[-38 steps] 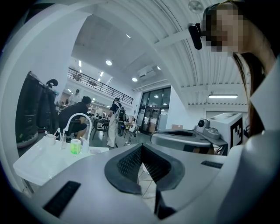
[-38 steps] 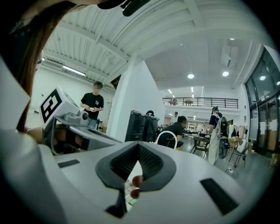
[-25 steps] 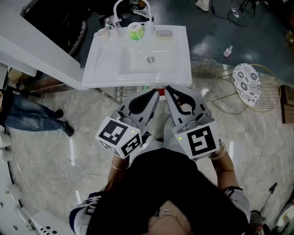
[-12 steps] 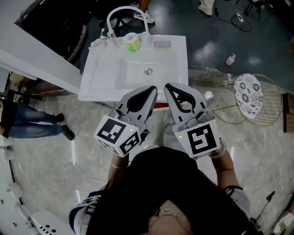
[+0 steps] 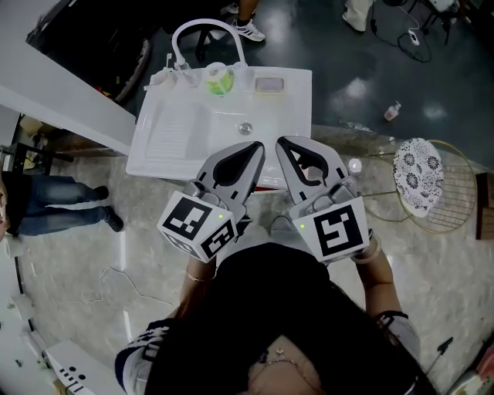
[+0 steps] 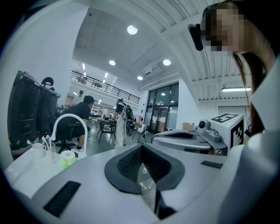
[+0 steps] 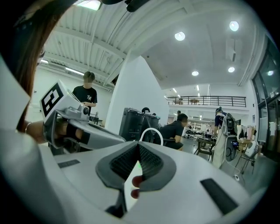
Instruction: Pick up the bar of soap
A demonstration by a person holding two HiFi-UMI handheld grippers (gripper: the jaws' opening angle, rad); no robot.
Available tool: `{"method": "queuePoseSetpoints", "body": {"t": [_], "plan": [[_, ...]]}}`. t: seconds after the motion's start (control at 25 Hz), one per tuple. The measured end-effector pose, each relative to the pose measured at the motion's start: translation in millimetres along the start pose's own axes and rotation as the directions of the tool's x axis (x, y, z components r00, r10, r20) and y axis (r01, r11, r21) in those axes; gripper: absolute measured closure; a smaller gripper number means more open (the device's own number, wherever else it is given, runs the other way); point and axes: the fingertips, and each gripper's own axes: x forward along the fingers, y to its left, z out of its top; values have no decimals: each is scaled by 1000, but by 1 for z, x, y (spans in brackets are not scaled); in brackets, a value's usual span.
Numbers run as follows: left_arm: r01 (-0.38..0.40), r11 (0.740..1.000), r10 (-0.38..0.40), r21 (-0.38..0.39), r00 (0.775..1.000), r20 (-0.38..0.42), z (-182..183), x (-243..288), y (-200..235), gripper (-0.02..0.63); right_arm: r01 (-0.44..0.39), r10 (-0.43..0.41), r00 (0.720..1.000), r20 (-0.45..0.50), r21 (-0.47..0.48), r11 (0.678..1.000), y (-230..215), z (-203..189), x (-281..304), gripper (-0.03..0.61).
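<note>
The bar of soap (image 5: 269, 83) lies on the back ledge of a white sink (image 5: 166, 146), at about 1 o'clock from the drain (image 5: 245, 128) in the head view. On the same ledge a green roll (image 5: 219, 79) stands at 11 o'clock from the drain, below a white arched faucet (image 5: 205, 21). The left hand-held gripper (image 5: 257, 148) and the right hand-held gripper (image 5: 282, 143) hover side by side over the sink's near edge, at 6 o'clock from the drain and well apart from the soap, with their tips pointing toward 12 o'clock. A round patterned seat (image 5: 415, 158) stands on the floor at 3 o'clock. In the left gripper view the jaws are clenched together with nothing gripped; the faucet and the roll sit at 9 o'clock, and the right hand-held gripper lies at 3 o'clock. In the right gripper view the jaws are likewise clenched and empty. There the left hand-held gripper lies at 9 o'clock, and the faucet's arch rises just above the jaw tips at 12 o'clock.
</note>
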Motion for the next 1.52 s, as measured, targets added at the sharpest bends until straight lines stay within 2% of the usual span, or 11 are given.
{"method": "queuePoseSetpoints", "body": {"t": [0.36,0.72,1.12,1.52], "plan": [[-57,998,57,-12,998,-14,0,14,21,607,-32,32,999,-1,7,999,-17,-13,20,572],[-44,999,43,-20,999,-19,4,48,56,607,-5,7,999,-34,60,998,-48,-32,56,572],[-29,998,28,-47,999,-38,7,81,110,607,8,-1,995,-95,68,998,-79,-55,117,572],[17,994,-20,-103,1000,-24,13,104,152,607,-10,1,985,-175,-51,999,-100,-89,176,572]]}}
